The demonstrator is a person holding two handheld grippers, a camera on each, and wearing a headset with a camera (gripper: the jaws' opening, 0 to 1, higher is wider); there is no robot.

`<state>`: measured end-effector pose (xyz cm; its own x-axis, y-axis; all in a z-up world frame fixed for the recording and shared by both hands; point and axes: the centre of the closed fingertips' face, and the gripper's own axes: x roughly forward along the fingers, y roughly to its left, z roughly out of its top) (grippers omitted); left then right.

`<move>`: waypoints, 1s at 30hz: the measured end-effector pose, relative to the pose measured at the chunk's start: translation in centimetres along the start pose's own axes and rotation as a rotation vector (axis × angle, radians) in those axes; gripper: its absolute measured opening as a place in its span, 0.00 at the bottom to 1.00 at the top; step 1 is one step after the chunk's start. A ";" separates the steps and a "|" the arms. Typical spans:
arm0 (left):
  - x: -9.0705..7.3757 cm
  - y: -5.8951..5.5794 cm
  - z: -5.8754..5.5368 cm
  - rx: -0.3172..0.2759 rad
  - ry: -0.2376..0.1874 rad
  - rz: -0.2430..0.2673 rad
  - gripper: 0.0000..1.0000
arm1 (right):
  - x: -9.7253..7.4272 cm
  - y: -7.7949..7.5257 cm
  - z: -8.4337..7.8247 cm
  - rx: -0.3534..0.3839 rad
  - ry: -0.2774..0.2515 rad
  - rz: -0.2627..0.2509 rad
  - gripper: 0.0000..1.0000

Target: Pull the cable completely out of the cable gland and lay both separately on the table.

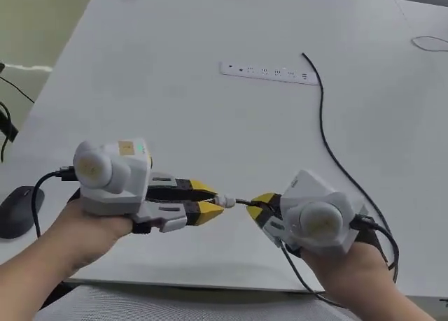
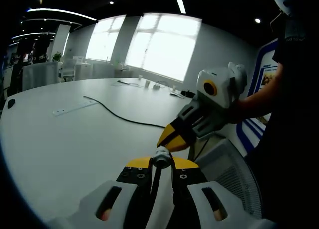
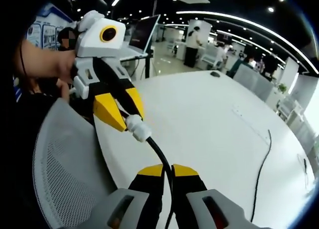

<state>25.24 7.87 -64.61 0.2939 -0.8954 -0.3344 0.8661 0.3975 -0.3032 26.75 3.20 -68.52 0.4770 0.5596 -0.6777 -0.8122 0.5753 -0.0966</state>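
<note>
A small white cable gland (image 1: pixel 225 201) with a thin black cable (image 1: pixel 242 203) running out of it is held in the air above the near edge of the white table (image 1: pixel 210 125). My left gripper (image 1: pixel 213 199) comes in from the left and is shut on the gland (image 2: pixel 162 156). Facing it from the right, my right gripper (image 1: pixel 260 205) is shut on the cable (image 3: pixel 160 154) a short way from the gland (image 3: pixel 138 128). The two sets of yellow tips stand close together, nearly touching. In the right gripper view the cable passes between the jaws.
A white power strip (image 1: pixel 269 73) lies at the table's far middle, with a black cord (image 1: pixel 329 139) curving from it toward the right front edge. A dark mouse (image 1: pixel 15 210) sits at the left edge. A mesh chair (image 3: pixel 65 179) stands below the grippers.
</note>
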 end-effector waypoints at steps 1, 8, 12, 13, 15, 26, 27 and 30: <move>0.0 0.1 0.0 -0.001 0.001 0.000 0.15 | 0.0 -0.1 -0.2 0.024 0.001 -0.001 0.00; 0.0 0.0 0.0 -0.003 0.000 -0.001 0.15 | 0.1 -1.2 -2.1 0.177 0.015 -0.009 0.00; 0.1 0.0 0.0 -0.004 0.000 -0.001 0.15 | 0.2 -2.1 -3.5 0.272 0.033 -0.023 0.00; 0.1 0.1 0.0 -0.004 0.002 -0.001 0.15 | 0.2 -2.3 -4.0 0.294 0.041 -0.026 0.00; 0.1 0.1 -0.1 -0.004 0.005 -0.001 0.15 | 0.2 -2.6 -4.6 0.314 0.049 -0.031 0.00; 0.5 -0.4 -0.4 0.004 0.028 -0.009 0.15 | 0.2 -3.2 -8.8 0.559 0.127 -0.053 0.00; 0.6 -0.5 -0.4 0.004 0.028 -0.010 0.15 | 0.1 -3.4 -9.1 0.561 0.133 -0.061 0.00; 0.8 -0.7 -0.3 0.000 0.028 -0.017 0.15 | 0.0 -3.5 -9.7 0.584 0.146 -0.071 0.00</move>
<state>24.71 6.94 -64.97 0.2678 -0.8960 -0.3541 0.8707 0.3825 -0.3092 26.39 -4.61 -75.28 0.4391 0.4439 -0.7811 -0.4415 0.8638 0.2427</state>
